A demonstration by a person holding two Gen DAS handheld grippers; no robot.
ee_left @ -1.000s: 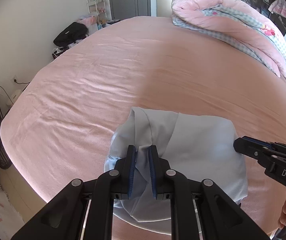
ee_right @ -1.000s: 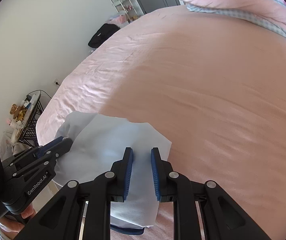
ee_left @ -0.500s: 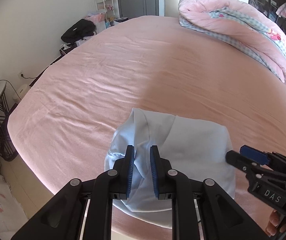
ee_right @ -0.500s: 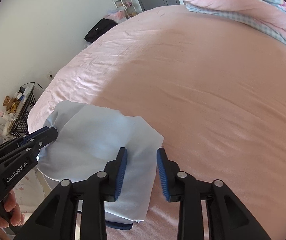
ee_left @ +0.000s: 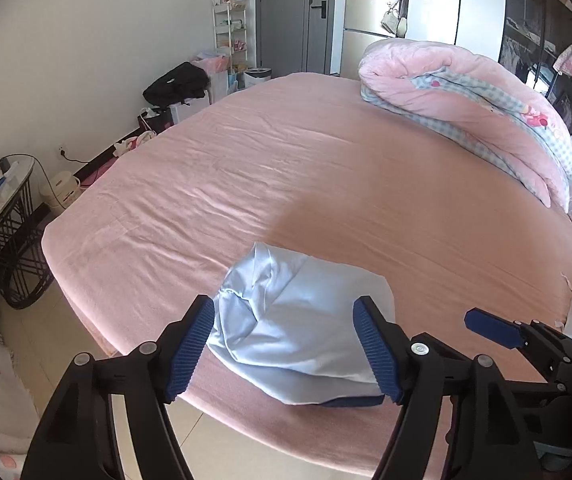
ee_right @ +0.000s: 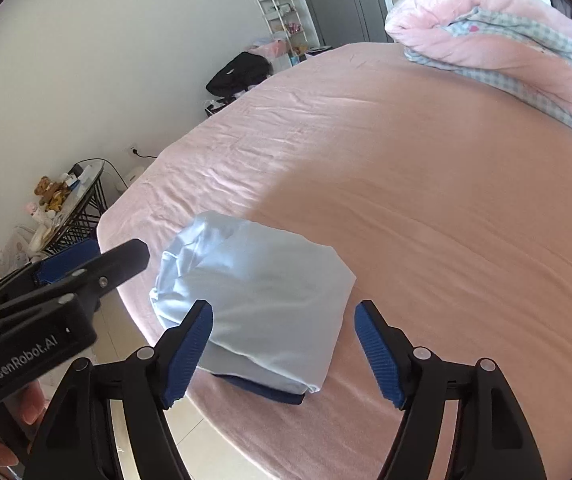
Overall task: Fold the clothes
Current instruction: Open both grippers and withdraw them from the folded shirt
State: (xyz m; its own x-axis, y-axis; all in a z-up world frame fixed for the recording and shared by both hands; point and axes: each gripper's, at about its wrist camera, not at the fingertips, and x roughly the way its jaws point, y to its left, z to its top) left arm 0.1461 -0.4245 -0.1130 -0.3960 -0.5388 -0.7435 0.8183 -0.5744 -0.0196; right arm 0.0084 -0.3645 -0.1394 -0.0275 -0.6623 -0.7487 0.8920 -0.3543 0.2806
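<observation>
Cloth of a smooth, pale blue weave, the folded garment (ee_left: 302, 320) is lying in a rounded, roughly rectangular bundle near the front edge of the bed (ee_left: 326, 168), with a darker navy layer (ee_left: 350, 402) peeking out underneath its near edge. Its left end is bunching into soft rumpled pleats, while the right part is lying flat and nearly creaseless. The bed's pink sheet is showing fine wrinkles along its sunlit left side, and a plush pink quilt (ee_left: 470, 96) with a checked blue lining is lying rolled at the far right (thick and puffy).

Both tools are black plastic with ribbed blue pads. The left gripper (ee_left: 286, 346) is standing with its jaws wide apart, having just been opening; a second ago its pads were pinching the garment's crumpled left fold, and now the cloth is lying free beneath them, untouched. The right gripper (ee_right: 284, 348) is likewise spread wide, its jaws having just been opening, with nothing pressed between the pads; earlier they were nearly together over the garment's right edge. In both views the garment is appearing smaller and farther off than before, with more of the room showing around the bed. Fingers (ee_right: 32, 410) are wrapping the left tool's handle in the right wrist view.
</observation>
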